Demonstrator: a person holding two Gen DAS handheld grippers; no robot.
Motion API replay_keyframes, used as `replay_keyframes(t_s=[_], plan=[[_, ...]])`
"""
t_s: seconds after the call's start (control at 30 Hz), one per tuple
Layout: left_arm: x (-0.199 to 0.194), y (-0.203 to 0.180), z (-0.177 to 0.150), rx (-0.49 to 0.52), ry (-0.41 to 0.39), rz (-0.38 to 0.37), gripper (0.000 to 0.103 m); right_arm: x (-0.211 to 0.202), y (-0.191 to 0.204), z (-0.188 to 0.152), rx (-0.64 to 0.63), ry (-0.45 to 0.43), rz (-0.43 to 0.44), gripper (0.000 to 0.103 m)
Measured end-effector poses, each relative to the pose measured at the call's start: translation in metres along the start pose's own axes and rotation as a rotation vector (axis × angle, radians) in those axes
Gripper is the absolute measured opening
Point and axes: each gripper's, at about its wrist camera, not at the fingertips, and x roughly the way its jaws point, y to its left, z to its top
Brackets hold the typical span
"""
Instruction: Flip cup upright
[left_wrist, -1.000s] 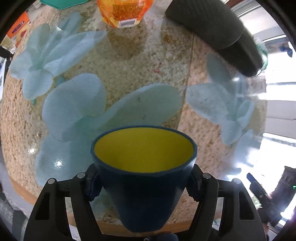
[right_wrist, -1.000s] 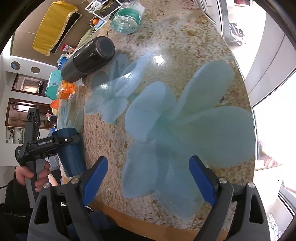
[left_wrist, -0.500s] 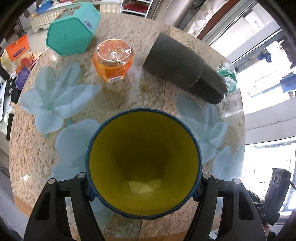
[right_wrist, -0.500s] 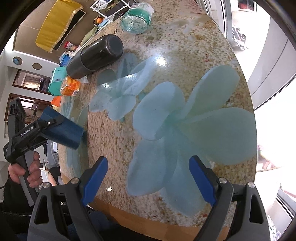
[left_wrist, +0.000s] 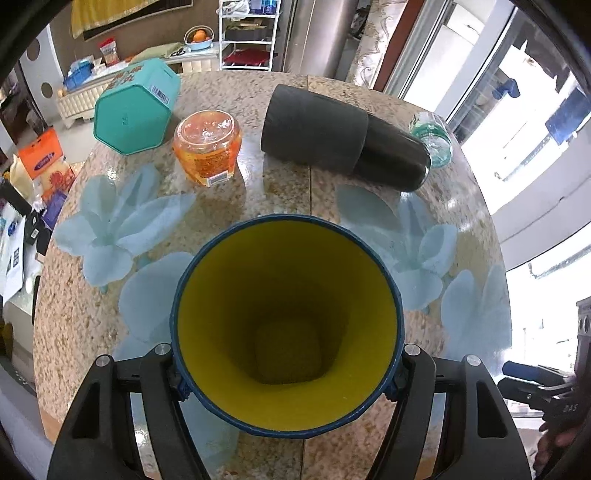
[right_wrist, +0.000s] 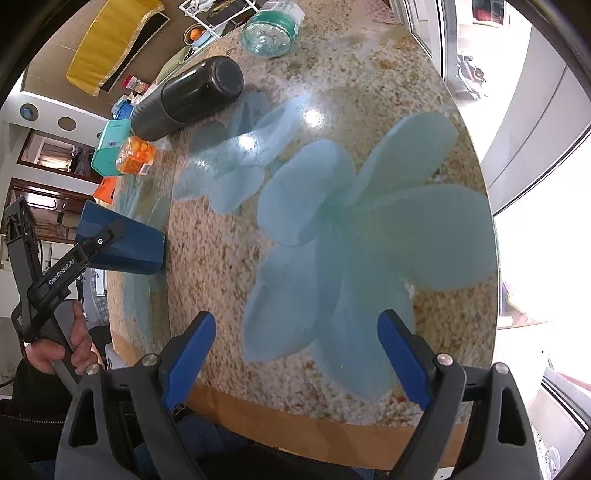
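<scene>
The cup (left_wrist: 286, 325) is blue outside and yellow inside. My left gripper (left_wrist: 286, 373) is shut on it, and its mouth faces the left wrist camera. In the right wrist view the cup (right_wrist: 122, 243) is tilted on its side in the air at the table's left edge, held by the left gripper (right_wrist: 110, 236). My right gripper (right_wrist: 295, 362) is open and empty above the near edge of the table, well to the right of the cup.
The round speckled table (left_wrist: 295, 199) has pale blue flower prints. At its far side lie a black flask (left_wrist: 340, 136), an orange jar (left_wrist: 207, 147), a teal hexagonal box (left_wrist: 133, 110) and a green-banded glass bottle (left_wrist: 434, 138). The table's wooden rim (right_wrist: 314, 413) is near my right gripper.
My left gripper has turned the cup from mouth-down to lying on its side, lifted off the table. Its yellow inside now faces the left wrist camera. The right gripper stayed open.
</scene>
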Motion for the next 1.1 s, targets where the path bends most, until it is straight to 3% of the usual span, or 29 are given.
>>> replay_keyframes(t_s=[0.37,0.67,0.7,0.73,0.93,1.1], plan=[[0.014,-0.006,-0.015,0.039,0.081,0.024,0.075,0.007,0.005,-0.008,0.02,0.005,0.02,0.089],[0.001,-0.003,-0.013,0.033,0.086,0.008,0.089,0.005,0.008,-0.011,0.024,-0.015,0.034,0.089],[-0.002,-0.003,-0.012,0.041,0.081,0.01,0.1,0.005,0.009,-0.01,0.025,-0.021,0.038,0.089],[-0.006,-0.005,-0.01,0.055,0.074,0.014,0.103,0.005,0.01,-0.01,0.025,-0.025,0.042,0.089],[-0.022,-0.011,-0.004,0.121,0.072,0.028,0.103,0.006,0.024,-0.007,0.012,-0.04,0.057,0.089],[-0.055,-0.009,0.002,0.189,0.019,0.031,0.103,-0.001,0.051,-0.003,-0.045,-0.088,0.067,0.089]])
